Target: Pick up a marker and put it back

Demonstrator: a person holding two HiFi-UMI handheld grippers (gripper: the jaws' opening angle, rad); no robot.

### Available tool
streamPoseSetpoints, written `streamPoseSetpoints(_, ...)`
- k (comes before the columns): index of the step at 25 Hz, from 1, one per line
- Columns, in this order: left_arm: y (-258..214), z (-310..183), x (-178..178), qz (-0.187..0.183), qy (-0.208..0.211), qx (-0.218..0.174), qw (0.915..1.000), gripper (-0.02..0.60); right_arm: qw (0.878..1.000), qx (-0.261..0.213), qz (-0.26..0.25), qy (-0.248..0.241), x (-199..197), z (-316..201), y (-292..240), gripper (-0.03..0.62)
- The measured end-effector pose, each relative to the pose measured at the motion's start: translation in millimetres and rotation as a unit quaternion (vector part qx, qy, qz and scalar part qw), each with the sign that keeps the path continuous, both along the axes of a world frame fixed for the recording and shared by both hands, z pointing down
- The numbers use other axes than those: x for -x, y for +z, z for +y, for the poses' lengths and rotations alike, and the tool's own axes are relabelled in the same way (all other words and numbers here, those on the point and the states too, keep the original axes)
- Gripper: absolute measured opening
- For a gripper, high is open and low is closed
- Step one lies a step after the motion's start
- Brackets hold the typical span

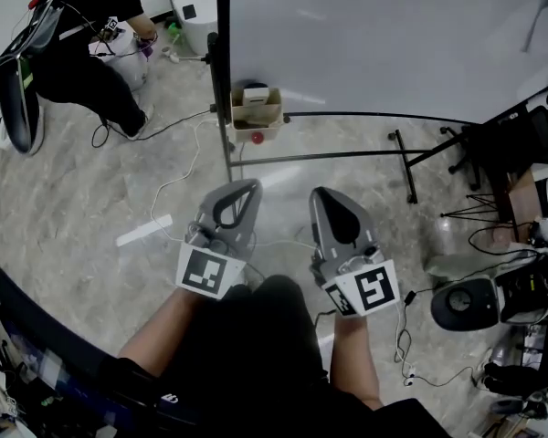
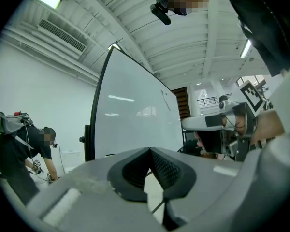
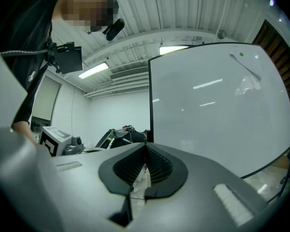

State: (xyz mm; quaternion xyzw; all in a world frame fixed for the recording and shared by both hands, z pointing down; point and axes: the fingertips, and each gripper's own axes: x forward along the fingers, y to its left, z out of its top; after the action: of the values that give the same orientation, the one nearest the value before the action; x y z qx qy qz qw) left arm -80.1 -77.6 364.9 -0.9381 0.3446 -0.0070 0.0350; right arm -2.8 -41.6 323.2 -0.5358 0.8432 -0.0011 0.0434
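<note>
A large whiteboard (image 1: 374, 35) on a black stand fills the space ahead. A small cardboard box (image 1: 256, 108) hangs at its lower left corner with a white item in it and a red knob (image 1: 257, 138) under it. I cannot make out a marker in any view. My left gripper (image 1: 252, 186) is held level, pointing at the board, jaws shut with nothing between them (image 2: 150, 150). My right gripper (image 1: 318, 193) sits beside it, also level, and its jaws meet at the tip with nothing held (image 3: 145, 144). Both are well short of the board.
A person (image 1: 87, 35) crouches at the far left beside a white bin. Cables (image 1: 178, 176) and a white strip (image 1: 144, 230) lie on the marble floor. The stand's black legs (image 1: 406, 158) spread to the right. Chairs and a round black device (image 1: 464, 304) crowd the right side.
</note>
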Motion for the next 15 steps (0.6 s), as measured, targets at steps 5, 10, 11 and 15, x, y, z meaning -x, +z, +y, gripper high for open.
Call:
streamPoseSetpoints(5,2,-7,2,0.004,0.002,0.005,1.0000,0.003,1.000,0.005,0.001,-0.004,8,-7,2,0.009)
streamPoseSetpoints(10,5,-20,-7,0.002,-0.004,0.010,0.9999,0.002,1.000,0.011,0.001,-0.020,7,-20,7,0.009)
streamPoseSetpoints(11,6,-24,-9,0.002,-0.008,0.012,0.9999,0.002,1.000,0.011,0.000,-0.026,6,-23,7,0.009)
streamPoseSetpoints(15,7,-38,-22,0.005,-0.024,0.010,0.9997,0.003,0.999,0.014,0.002,-0.048,-4,-39,10,0.009)
